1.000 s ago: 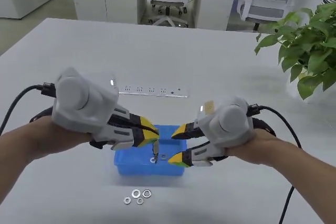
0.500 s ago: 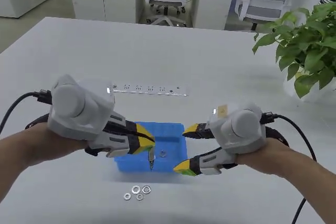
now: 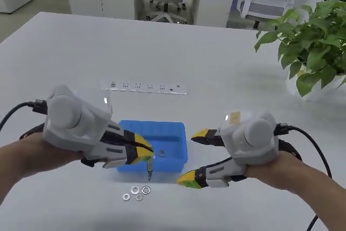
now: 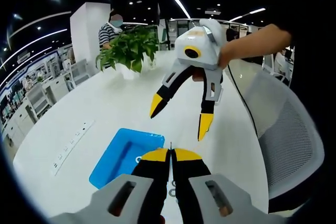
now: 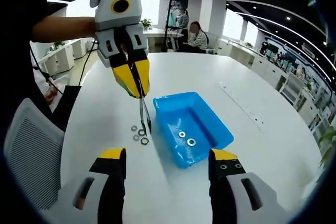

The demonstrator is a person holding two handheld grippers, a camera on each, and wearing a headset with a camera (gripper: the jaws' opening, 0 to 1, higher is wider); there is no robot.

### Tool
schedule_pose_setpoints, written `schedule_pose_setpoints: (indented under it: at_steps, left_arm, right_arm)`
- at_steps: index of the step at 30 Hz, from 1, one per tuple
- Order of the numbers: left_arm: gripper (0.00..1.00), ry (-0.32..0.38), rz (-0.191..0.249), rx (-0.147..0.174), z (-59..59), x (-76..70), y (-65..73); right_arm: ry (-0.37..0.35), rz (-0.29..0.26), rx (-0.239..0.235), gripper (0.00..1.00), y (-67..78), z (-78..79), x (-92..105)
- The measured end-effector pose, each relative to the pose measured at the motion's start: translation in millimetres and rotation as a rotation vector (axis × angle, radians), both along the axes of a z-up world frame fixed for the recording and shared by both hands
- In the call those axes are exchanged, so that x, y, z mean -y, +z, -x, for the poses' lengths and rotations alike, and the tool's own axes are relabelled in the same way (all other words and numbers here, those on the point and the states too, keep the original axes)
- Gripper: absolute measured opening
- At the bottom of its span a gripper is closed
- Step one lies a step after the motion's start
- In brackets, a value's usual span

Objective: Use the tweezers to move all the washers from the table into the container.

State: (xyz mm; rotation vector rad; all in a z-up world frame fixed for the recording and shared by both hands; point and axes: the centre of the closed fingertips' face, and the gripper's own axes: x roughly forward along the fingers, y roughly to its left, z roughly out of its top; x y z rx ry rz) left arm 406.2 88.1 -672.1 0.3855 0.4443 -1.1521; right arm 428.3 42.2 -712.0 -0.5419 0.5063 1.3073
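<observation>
The container (image 3: 167,132) is smooth blue plastic with a slight gloss. The washers (image 3: 136,193) are bright, bare metal, and the thin tweezers (image 3: 150,172) look like duller metal. The table (image 3: 178,52) has a smooth, matt white top, and the left gripper (image 3: 145,152) and right gripper (image 3: 189,156) have matt pale-grey plastic shells with smooth yellow plastic jaw tips.

Four washers (image 3: 135,190) on table (image 3: 162,52), two in one container (image 3: 174,131), one tweezers (image 5: 143,111)

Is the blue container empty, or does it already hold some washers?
Not empty. The right gripper view shows two washers lying on the floor of the blue container; four other washers lie on the table beside it.
</observation>
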Motion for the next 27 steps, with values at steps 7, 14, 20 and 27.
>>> schedule_pose_setpoints:
  at_steps: [7, 14, 20, 27]
  left_arm:
    - [0.05, -0.007, -0.007, -0.001, 0.0, -1.2, -5.0]
    - [0.05, 0.001, -0.001, -0.007, -0.1, -1.6, -10.1]
    - [0.05, 0.0, -0.008, -0.012, 1.5, -1.2, -15.0]
    - [0.05, 0.001, -0.02, -0.009, 1.0, -1.3, -19.2]
  right_arm:
    - [-0.028, -0.016, -0.012, 0.71, -0.6, 5.2, 3.7]
    - [-0.044, -0.025, -0.028, 0.77, -3.7, 10.0, 5.8]
    - [-0.053, -0.032, -0.042, 0.81, -6.1, 14.4, 5.4]
    - [-0.053, -0.029, -0.051, 0.82, -8.2, 17.9, 6.2]
